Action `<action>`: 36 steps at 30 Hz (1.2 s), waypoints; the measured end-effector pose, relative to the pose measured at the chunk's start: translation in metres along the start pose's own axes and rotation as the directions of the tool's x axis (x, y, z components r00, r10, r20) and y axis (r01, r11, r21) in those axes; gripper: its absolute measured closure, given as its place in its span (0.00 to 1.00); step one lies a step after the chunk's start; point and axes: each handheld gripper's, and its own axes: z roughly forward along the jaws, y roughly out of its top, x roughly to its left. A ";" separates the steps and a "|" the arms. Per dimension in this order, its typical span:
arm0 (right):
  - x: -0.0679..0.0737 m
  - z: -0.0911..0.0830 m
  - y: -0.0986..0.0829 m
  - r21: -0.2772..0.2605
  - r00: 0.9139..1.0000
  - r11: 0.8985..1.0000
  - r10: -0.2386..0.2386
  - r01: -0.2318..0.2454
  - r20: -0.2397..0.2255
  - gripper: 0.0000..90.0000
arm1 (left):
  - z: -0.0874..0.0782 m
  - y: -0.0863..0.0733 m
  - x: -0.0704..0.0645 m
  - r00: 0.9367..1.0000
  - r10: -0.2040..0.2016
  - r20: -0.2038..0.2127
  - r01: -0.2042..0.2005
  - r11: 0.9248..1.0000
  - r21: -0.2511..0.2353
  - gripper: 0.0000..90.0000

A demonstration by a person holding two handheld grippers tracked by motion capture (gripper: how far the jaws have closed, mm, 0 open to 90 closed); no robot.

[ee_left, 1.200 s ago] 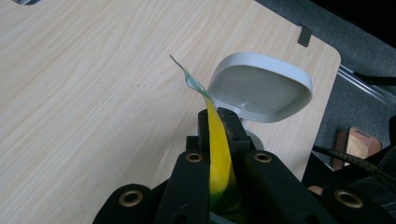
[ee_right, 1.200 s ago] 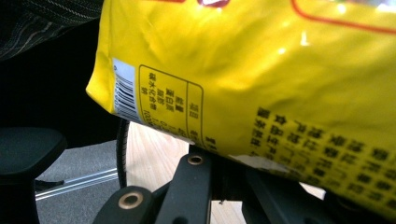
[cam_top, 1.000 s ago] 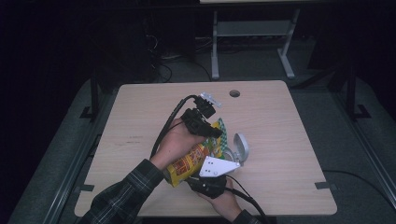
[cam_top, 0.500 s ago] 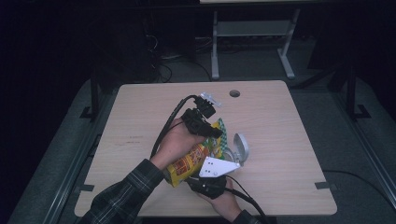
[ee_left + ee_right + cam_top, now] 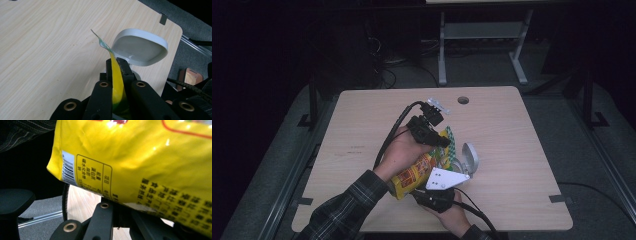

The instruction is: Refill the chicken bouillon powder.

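A yellow snack bag (image 5: 412, 174) is held above the table between both grippers. My left gripper (image 5: 439, 140), held in a hand, is shut on the bag's upper green-checked edge. In the left gripper view the thin yellow edge (image 5: 117, 75) is pinched flat between the black jaws of the left gripper (image 5: 117, 61). My right gripper (image 5: 433, 186), under its grey plate, holds the bag's lower end. In the right gripper view the bag (image 5: 140, 160) hangs close over the right gripper (image 5: 120, 206), its sealed seam between the jaws and their tips hidden.
A small white container with its hinged lid (image 5: 468, 157) open stands on the wooden table (image 5: 512, 130) just right of the bag; the lid (image 5: 140, 47) is close beyond the left jaws. A cable hole (image 5: 463, 100) is near the table's far edge.
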 end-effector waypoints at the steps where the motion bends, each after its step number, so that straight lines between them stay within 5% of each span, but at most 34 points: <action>1: 0.000 0.000 0.000 0.000 1.000 1.000 0.001 -0.001 0.000 1.00 | 0.000 0.000 0.000 1.000 0.000 0.000 0.000 1.000 0.001 1.00; 36: 0.001 0.001 0.000 -0.003 1.000 1.000 0.008 -0.008 -0.012 1.00 | 0.002 0.000 0.000 1.000 -0.007 -0.003 0.007 1.000 0.010 1.00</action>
